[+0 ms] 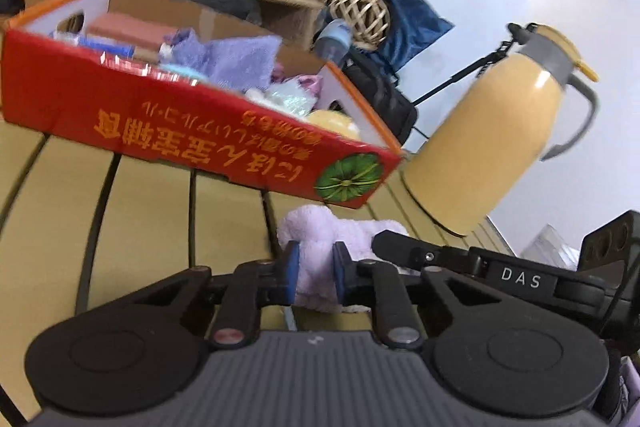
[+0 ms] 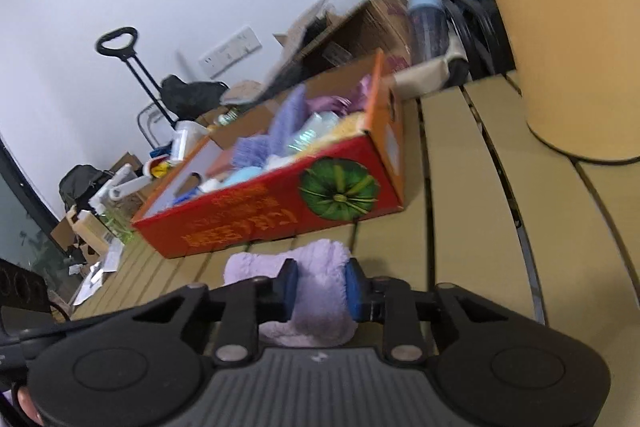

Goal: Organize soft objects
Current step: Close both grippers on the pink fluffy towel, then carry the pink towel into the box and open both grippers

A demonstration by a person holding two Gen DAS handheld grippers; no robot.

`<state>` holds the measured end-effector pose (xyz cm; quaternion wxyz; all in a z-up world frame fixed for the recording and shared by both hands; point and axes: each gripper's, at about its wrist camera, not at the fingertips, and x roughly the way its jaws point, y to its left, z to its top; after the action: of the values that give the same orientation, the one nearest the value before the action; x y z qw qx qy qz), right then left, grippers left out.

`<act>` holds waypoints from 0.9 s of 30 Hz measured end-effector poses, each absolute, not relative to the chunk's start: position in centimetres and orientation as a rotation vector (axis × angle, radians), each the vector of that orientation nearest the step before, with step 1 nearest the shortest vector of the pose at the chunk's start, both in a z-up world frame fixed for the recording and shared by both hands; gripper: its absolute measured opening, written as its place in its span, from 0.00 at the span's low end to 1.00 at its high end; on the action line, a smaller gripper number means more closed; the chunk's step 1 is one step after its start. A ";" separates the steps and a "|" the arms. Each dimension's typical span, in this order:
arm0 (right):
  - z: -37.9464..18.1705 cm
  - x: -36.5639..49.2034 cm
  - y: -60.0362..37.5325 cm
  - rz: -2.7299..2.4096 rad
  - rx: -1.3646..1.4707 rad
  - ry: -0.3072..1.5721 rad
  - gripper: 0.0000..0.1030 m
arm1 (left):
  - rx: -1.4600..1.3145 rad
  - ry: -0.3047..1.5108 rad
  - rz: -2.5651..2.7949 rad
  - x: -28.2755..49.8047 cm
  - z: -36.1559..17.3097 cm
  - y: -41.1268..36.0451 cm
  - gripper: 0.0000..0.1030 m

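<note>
1. Lilac and fluffy, the soft cloth lies on the slatted tan table, just in front of the red cardboard box and near the yellow thermos jug
2. The left gripper has its blue pads pressed into the near part of the cloth from both sides, with only a narrow bunch of fabric between them
3. The right gripper also clamps the cloth, its blue pads squeezing a thicker fold that bulges out above and below
4. In the left wrist view, the black arm of the right gripper reaches in over the right end of the cloth
5. The box, printed with a green pumpkin, already holds a purple towel and other pale soft items, along with flat packets at its far end
6. Behind the box stand brown cartons, a woven rattan ball and a blue bag against the white wall
</note>
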<state>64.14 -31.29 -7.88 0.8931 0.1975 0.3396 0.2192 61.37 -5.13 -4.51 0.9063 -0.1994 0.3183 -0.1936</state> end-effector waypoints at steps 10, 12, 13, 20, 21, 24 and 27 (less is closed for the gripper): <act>-1.2 58.8 -27.3 0.452 0.332 0.539 0.23 | -0.338 0.501 -0.410 56.6 2.8 -2.7 0.17; 0.9 60.2 -26.2 0.478 0.336 0.511 0.23 | -0.311 0.452 -0.400 57.8 5.0 -1.5 0.17; 1.8 61.4 -25.6 0.491 0.340 0.503 0.23 | -0.301 0.441 -0.393 58.8 5.9 -0.8 0.17; 2.9 75.0 -19.1 0.517 0.351 0.625 0.23 | -0.323 0.534 -0.268 70.2 6.6 3.8 0.17; 2.5 76.5 -18.2 0.512 0.353 0.647 0.23 | -0.336 0.561 -0.263 72.2 6.1 4.3 0.17; 0.8 81.7 -15.6 0.480 0.344 0.723 0.23 | -0.323 0.631 -0.208 77.2 4.3 5.2 0.17; -1.5 85.7 -13.3 0.431 0.252 0.797 0.23 | -0.259 0.721 -0.166 80.7 2.0 5.5 0.18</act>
<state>85.65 -13.26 -1.50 0.8914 0.1213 0.3840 0.2078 80.66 5.48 2.01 0.9241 -0.1263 0.3514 -0.0810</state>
